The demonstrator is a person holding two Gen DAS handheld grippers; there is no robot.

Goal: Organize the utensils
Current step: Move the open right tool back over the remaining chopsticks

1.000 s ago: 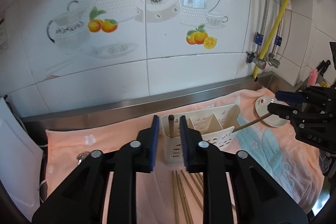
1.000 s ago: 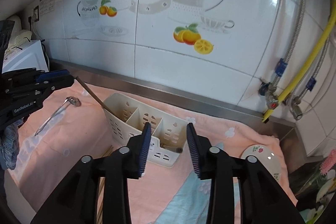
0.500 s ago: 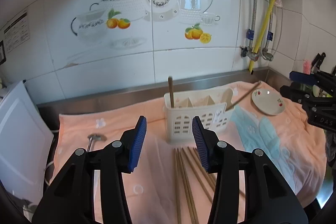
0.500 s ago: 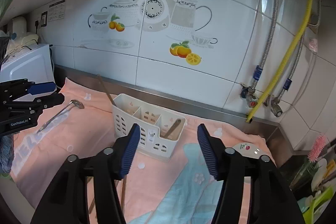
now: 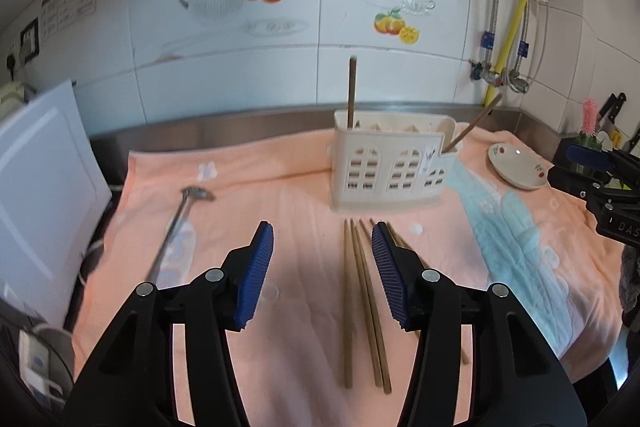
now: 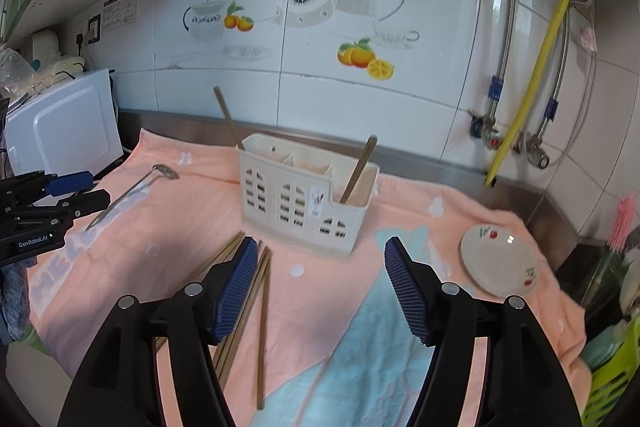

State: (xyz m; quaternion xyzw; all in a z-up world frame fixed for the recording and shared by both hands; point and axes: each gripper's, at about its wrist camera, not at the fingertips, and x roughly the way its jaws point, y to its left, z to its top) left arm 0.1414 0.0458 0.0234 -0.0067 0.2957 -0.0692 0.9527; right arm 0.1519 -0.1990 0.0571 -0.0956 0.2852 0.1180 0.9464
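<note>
A cream utensil caddy [image 5: 390, 167] [image 6: 304, 201] stands on a pink towel [image 5: 288, 199]. One wooden chopstick [image 5: 351, 91] stands in its left end and one [image 5: 476, 125] leans out of its right end. Several wooden chopsticks [image 5: 362, 291] [image 6: 244, 303] lie loose on the towel in front of the caddy. A metal ladle [image 5: 176, 227] [image 6: 132, 189] lies at the left. My left gripper [image 5: 322, 275] is open and empty, above the towel beside the loose chopsticks. My right gripper [image 6: 320, 287] is open and empty, in front of the caddy.
A small flowered plate [image 5: 518, 167] [image 6: 498, 269] sits at the right on the towel. A white appliance [image 6: 60, 129] stands at the left edge. Pipes and a yellow hose [image 6: 532, 83] run down the tiled wall at the right. A steel ledge runs behind the towel.
Both grippers have pulled back from the caddy and opened wider. Each let go of a chopstick, which now stands in the caddy.
</note>
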